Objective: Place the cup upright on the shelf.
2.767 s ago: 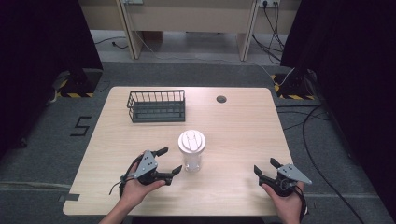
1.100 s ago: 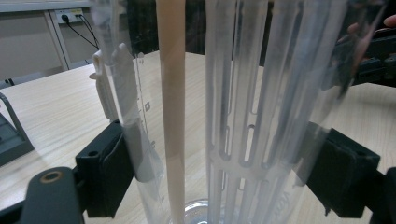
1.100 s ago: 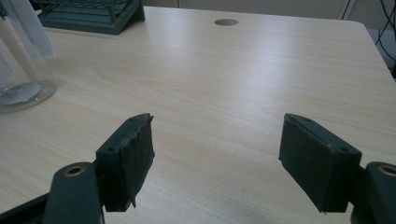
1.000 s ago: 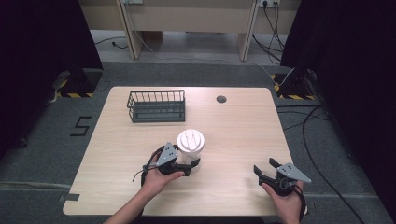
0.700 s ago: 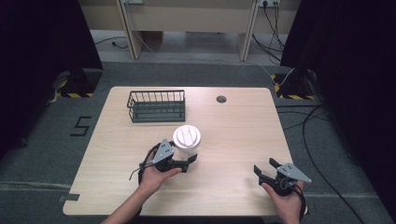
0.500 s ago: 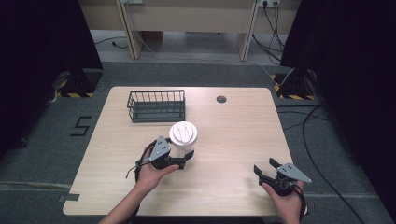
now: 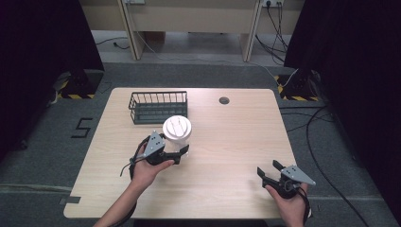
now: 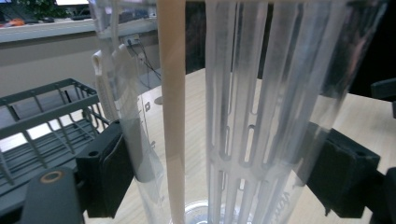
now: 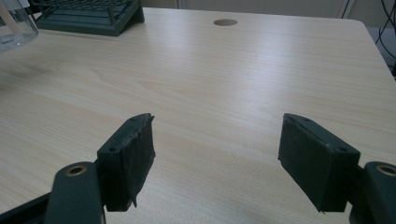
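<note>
A clear plastic jar with a white lid (image 7: 177,128) is lifted off the table, just in front of the wire basket (image 7: 158,106). My left gripper (image 7: 181,153) is shut on the jar's lower body. In the left gripper view the ribbed clear wall of the jar (image 8: 252,107) stands between both black pads, with the wire basket (image 8: 42,135) behind at the left. My right gripper (image 7: 270,170) rests open near the table's front right edge; in the right gripper view my right gripper (image 9: 217,154) has nothing between its pads.
A round cable hole (image 7: 224,100) sits in the wooden table (image 7: 227,142) at the back right of centre. The jar's base (image 9: 14,25) shows at the far left of the right gripper view. Cables lie on the floor to the right.
My left gripper closed on the jar and carried it up and leftward toward the wire basket. The right gripper has stayed put.
</note>
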